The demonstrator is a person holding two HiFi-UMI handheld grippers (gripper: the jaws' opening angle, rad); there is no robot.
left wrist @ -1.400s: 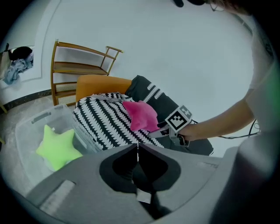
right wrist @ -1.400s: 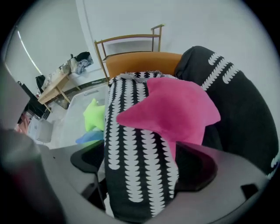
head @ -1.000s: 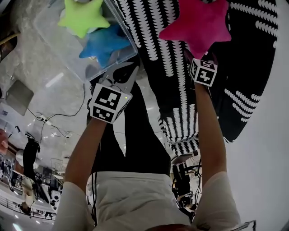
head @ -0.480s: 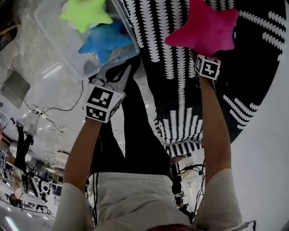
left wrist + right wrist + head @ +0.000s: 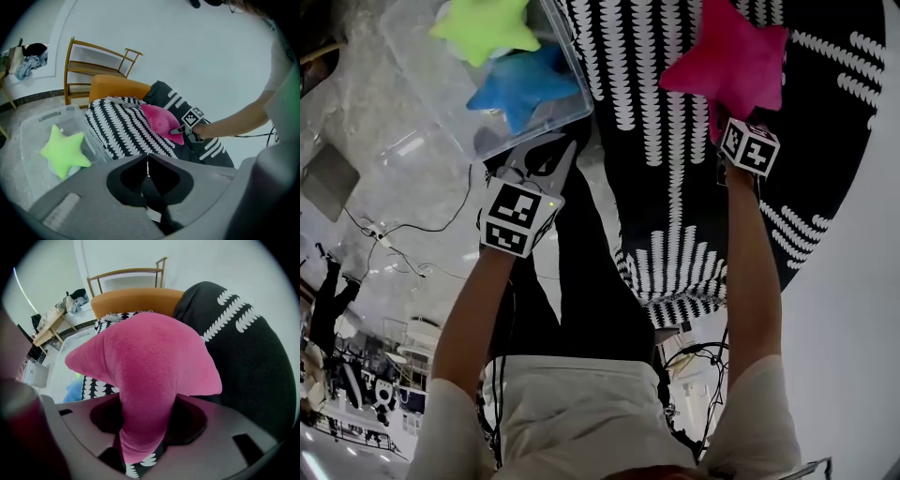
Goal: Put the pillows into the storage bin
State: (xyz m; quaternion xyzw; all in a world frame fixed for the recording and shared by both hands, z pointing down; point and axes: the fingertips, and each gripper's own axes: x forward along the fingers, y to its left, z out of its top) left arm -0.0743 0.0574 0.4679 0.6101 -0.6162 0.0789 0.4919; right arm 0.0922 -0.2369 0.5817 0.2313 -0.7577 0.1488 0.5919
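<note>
A pink star pillow (image 5: pixel 731 61) (image 5: pixel 150 362) lies on the black and white patterned cushions (image 5: pixel 666 141). One of its arms runs down between the jaws of my right gripper (image 5: pixel 727 117) (image 5: pixel 143 427), which are closing and pinch it. The clear storage bin (image 5: pixel 422 94) (image 5: pixel 33 126) stands to the left and holds a green star pillow (image 5: pixel 487 28) (image 5: pixel 65 150) and a blue star pillow (image 5: pixel 525 89). My left gripper (image 5: pixel 553 155) (image 5: pixel 147 161) hovers just short of the bin's near corner, shut and empty. The left gripper view also shows the pink star pillow (image 5: pixel 159 122).
An orange seat (image 5: pixel 117 86) and a wooden rack (image 5: pixel 98 56) stand behind the cushions against a white wall. A dark round cushion (image 5: pixel 243 357) fills the right side. A cable (image 5: pixel 412 230) trails across the pale floor at left.
The right gripper has closed round the pink pillow's arm, and the pillow has bunched up and shifted slightly right. The left gripper has barely moved.
</note>
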